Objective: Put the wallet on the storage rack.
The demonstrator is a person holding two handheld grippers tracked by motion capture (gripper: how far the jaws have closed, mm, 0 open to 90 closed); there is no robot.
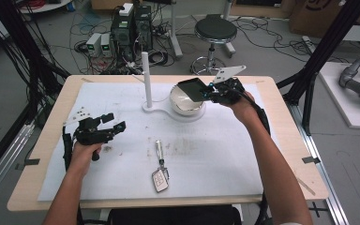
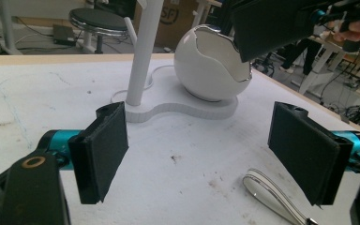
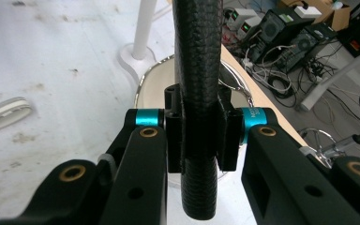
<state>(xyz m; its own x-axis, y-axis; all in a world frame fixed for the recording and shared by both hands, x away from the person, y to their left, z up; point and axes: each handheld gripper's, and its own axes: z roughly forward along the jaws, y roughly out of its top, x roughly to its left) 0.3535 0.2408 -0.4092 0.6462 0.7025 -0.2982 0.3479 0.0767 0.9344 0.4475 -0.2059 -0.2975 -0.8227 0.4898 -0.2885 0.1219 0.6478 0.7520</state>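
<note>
Clamped between the pads of my right gripper (image 3: 199, 136) is a black textured wallet (image 3: 197, 70), held edge-on, its long axis running away from me over the white bowl (image 1: 186, 104). Around that bowl spreads the stained white sheet (image 1: 215, 154) on a wooden table, with computers, cables and a stool on the floor behind. My left gripper (image 2: 211, 154) hangs released, well left of the bowl; its view shows the wallet's flat face (image 2: 267, 28) at the bowl's rim. A key fob (image 1: 160, 179) lies nearer me.
</note>
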